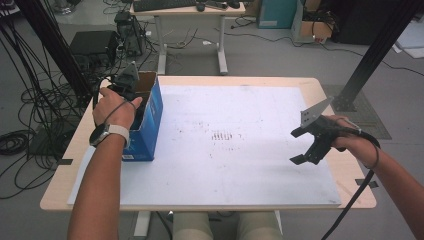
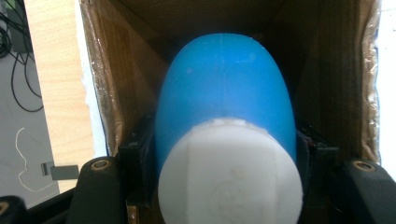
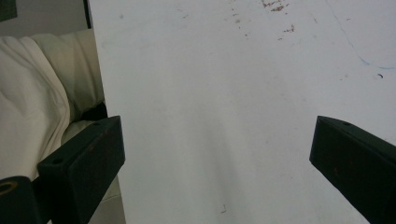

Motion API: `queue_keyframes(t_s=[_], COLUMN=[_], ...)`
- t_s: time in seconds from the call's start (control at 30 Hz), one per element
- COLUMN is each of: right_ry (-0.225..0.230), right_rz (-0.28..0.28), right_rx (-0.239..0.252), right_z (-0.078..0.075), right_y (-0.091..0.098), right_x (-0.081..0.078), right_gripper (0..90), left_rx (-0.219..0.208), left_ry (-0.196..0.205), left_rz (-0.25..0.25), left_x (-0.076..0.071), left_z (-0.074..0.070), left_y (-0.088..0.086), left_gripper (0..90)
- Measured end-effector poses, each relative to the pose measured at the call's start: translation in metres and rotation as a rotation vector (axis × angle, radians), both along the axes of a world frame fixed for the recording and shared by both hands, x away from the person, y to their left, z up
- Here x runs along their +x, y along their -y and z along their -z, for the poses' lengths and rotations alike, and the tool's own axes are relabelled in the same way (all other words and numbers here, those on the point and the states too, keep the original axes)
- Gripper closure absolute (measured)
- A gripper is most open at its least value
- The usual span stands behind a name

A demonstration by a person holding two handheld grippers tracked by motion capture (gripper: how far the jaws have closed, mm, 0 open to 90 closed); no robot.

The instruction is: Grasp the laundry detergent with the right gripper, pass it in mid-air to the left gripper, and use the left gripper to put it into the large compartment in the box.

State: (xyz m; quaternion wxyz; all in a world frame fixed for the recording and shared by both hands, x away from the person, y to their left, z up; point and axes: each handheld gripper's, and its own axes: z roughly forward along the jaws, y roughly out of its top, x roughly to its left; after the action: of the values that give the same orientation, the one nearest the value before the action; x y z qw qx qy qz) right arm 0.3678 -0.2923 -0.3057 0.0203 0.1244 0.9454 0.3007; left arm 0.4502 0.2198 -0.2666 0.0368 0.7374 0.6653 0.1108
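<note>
A smooth blue plastic bottle with a white ribbed cap (image 2: pixel 224 116) is sitting clamped between the jaws of the left claw (image 2: pixel 224 158), down inside an open brown cardboard box with blue printed sides (image 1: pixel 147 117). The box is standing at the left edge of the white-covered worktop (image 1: pixel 240 165). The person's left hand (image 1: pixel 114 107) is reaching into the box top. Well apart, the right claw (image 1: pixel 300 146) is hovering over the bare white sheet, jaws spread wide and gripping nothing.

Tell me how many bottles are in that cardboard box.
1: a blue bottle with a white cap, inside the box, gripped by the left claw. Others may lie hidden deeper inside.
</note>
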Motion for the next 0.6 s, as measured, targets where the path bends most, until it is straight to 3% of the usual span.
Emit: queue_keyframes(t_s=[0.6], right_ry=[0.002], right_rz=[-0.003], right_rx=[-0.001], right_z=[-0.0008], right_y=[0.0000], right_x=[-0.0001], right_gripper=[3.2], left_rx=[0.004], left_ry=[-0.003], left_rz=[-0.003], left_x=[0.0000], left_z=[0.0000], left_y=[0.0003], left_gripper=[37.4])
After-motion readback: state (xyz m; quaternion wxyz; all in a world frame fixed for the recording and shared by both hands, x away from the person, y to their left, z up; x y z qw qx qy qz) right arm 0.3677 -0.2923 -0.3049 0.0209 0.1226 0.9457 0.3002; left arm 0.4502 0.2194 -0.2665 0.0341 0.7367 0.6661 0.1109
